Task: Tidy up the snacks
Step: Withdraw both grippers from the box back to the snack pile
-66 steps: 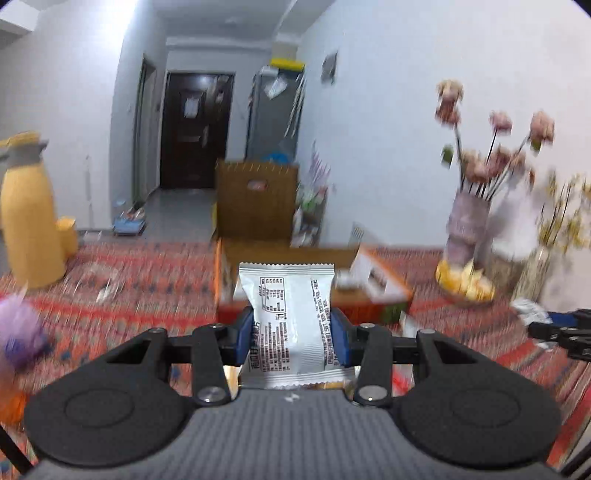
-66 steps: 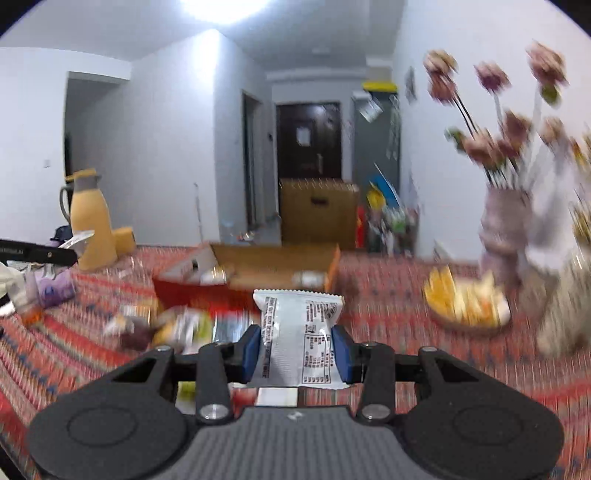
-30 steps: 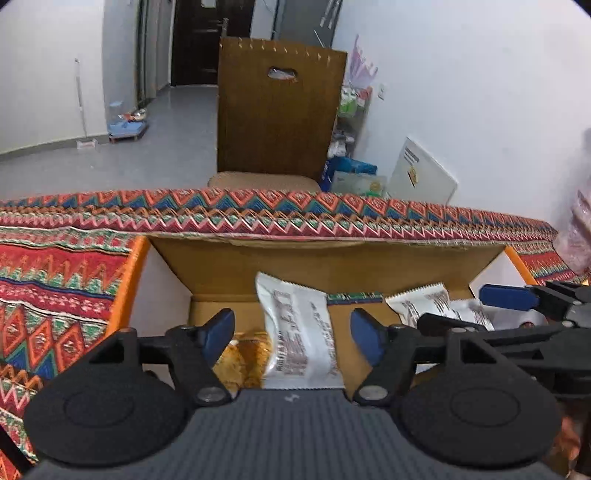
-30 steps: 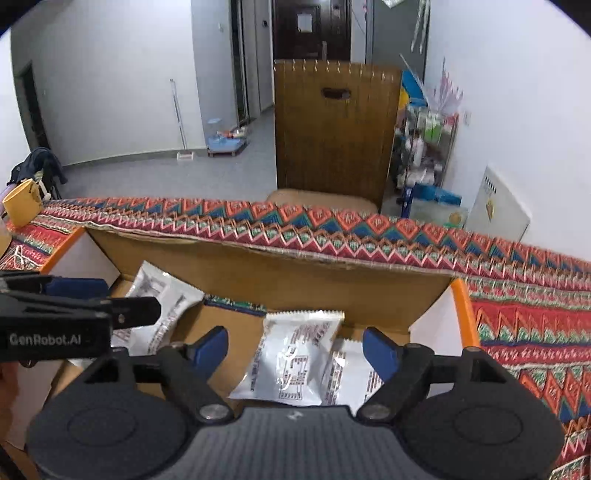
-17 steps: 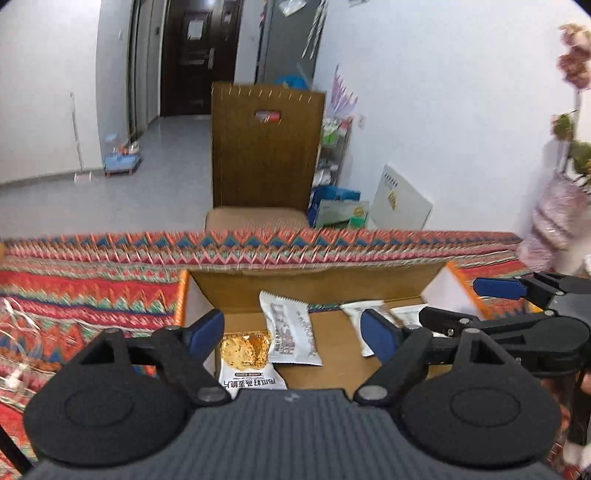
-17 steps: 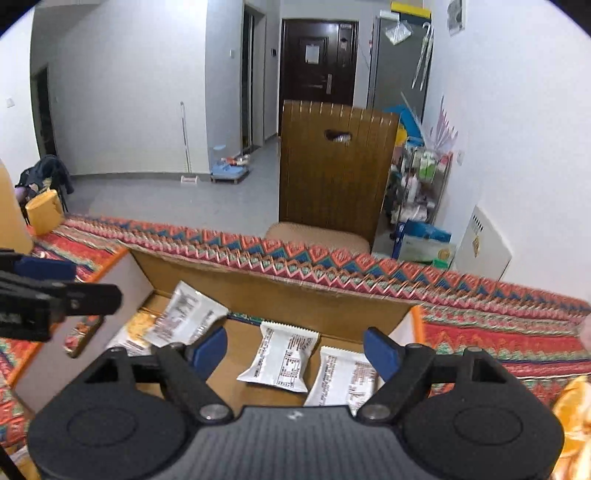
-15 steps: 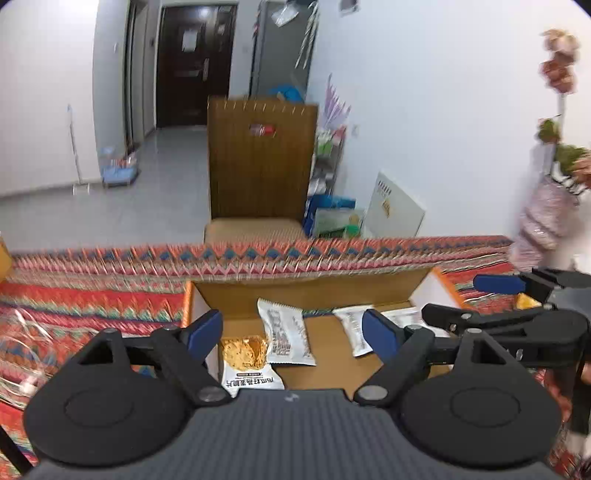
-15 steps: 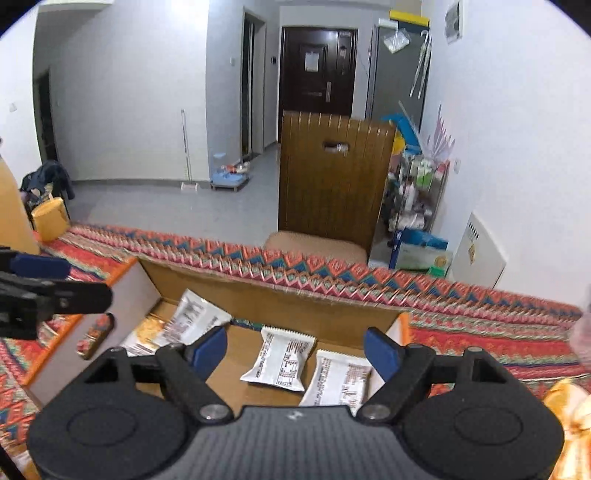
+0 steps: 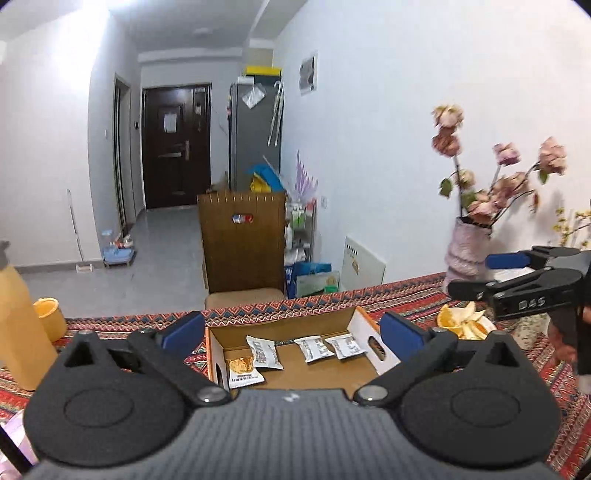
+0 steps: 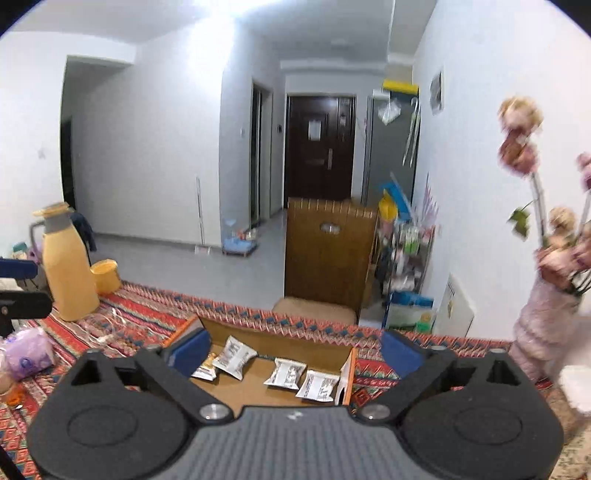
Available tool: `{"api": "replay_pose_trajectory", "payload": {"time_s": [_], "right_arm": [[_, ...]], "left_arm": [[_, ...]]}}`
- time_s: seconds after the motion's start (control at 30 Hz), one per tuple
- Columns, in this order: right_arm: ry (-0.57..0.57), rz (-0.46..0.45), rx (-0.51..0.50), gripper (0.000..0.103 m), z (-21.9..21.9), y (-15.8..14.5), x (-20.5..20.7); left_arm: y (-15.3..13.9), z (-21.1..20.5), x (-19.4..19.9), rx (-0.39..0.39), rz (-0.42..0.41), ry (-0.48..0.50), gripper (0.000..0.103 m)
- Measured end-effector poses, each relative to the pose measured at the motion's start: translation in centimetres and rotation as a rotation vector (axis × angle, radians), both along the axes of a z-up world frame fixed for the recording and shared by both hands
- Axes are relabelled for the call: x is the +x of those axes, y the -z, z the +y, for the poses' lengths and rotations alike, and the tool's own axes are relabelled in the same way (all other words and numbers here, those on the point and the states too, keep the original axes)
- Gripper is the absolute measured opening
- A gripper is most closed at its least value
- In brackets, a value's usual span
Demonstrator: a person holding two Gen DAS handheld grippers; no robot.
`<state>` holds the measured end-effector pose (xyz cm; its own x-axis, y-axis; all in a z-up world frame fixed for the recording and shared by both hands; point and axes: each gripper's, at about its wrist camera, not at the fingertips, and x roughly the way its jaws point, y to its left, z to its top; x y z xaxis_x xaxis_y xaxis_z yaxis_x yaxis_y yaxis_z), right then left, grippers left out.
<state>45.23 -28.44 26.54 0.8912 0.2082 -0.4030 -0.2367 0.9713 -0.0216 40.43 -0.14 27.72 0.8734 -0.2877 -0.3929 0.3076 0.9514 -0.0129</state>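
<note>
Four snack packets (image 9: 261,353) are lying in the cardboard box (image 9: 364,334) at lower centre. Both the left gripper (image 9: 291,330) and right gripper (image 10: 295,349) are being opened wide, nothing between them. The packets are probably light, crinkly and slippery, best pinched across the flat middle.

Both views were evenly lit by cool white indoor light from overhead. The white ceiling (image 10: 221,11) was blown out to pure glare at the top of the right wrist view, and a softer bright patch washed the upper left of the left wrist view. Shadows were faint and diffuse. Fisheye distortion bowed the walls and darkened the corners into black vignettes. The open brown cardboard box (image 9: 295,328) and the white snack packets (image 9: 264,352) inside it read fairly sharp. The pink dried flowers in a pale vase (image 10: 546,236) were smeared by motion blur in the right wrist view.
</note>
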Motion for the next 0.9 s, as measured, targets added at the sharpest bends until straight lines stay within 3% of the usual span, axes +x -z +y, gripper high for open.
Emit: {"api": "replay_pose_trajectory", "payload": {"time_s": [0.23,0.4,0.63,0.8,0.9], "right_arm": [[-0.038,-0.101,0.026,0.103,-2.0,-1.1,-11.1],[-0.060,-0.150,0.090,0.103,-4.0,0.4,-18.7],[-0.065,-0.203,0.163,0.103,-4.6,5.2,-26.1],[-0.027,-0.191,0.172,0.103,-4.1,9.6,-28.4],[0.023,-0.172,0.162,0.103,-4.0,12.8,-29.0]], "left_arm": [[-0.3,1.6,-11.1,-0.022,-0.103,-0.028,0.103],[2.4,3.6,-18.2,-0.035,-0.149,-0.052,0.103],[8.2,4.9,-24.2,-0.016,-0.173,-0.082,0.103],[12.4,5.9,-26.6,-0.024,-0.169,-0.112,0.103],[14.9,6.5,-27.3,-0.053,-0.167,-0.181,0.103]]}}
